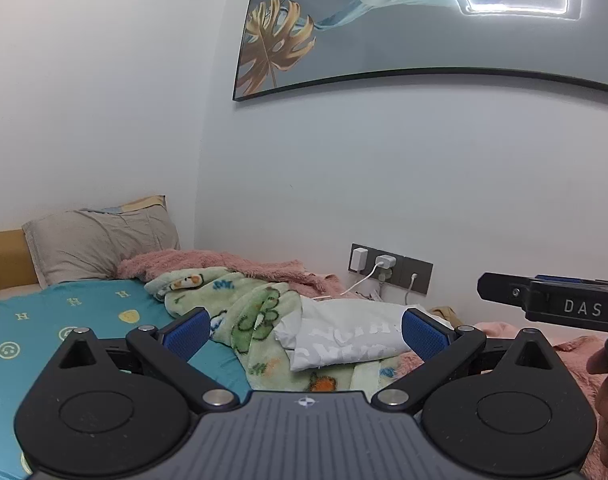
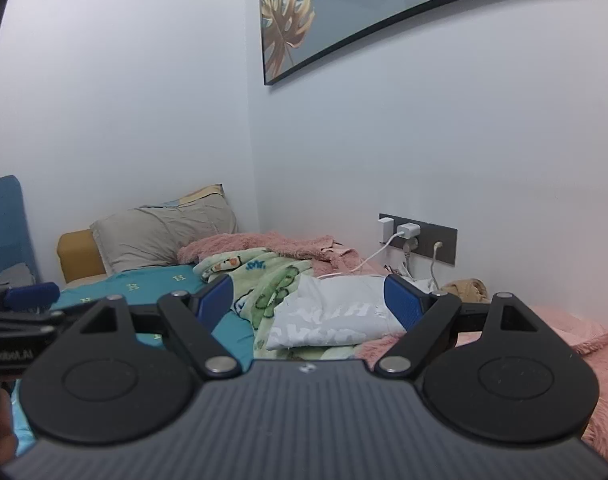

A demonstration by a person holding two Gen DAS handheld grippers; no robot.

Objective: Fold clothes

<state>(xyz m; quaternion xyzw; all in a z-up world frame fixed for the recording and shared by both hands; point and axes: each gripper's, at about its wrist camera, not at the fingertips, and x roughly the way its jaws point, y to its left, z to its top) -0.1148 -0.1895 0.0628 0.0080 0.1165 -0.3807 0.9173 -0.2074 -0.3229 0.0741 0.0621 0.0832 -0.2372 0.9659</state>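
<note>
Both tools are held level above the bed [image 1: 32, 320], side by side and pointing toward the wall, which suits lining up on the clothes rather than working them: neither is touching any fabric. The left gripper [image 1: 304, 330] has its jaws spread wide and empty, and through the gap between its blue pads [image 1: 186, 334] lies the white garment [image 1: 344, 338] with pale lettering, the likeliest thing to fold. It rests in a loose, thick bundle on top of a green cartoon blanket [image 1: 248, 312], well ahead of the jaws, with a pink fluffy blanket [image 1: 224, 262] bunched behind it against the wall. The right gripper [image 2: 308, 300] is likewise wide open with nothing between its jaws, and frames the same white garment [image 2: 332, 316] from slightly to the right; in the left view its black body shows at the right edge, near but apart. The wide opening probably readies each tool to take a corner or edge. A white charging cable [image 2: 368, 260] runs from the wall socket [image 2: 420, 236] down to just behind the garment, so a grasp at the far edge could snag it. A grey pillow [image 1: 100, 244] sits at the head of the bed, clear of the work. Folding does not appear to have begun.
</note>
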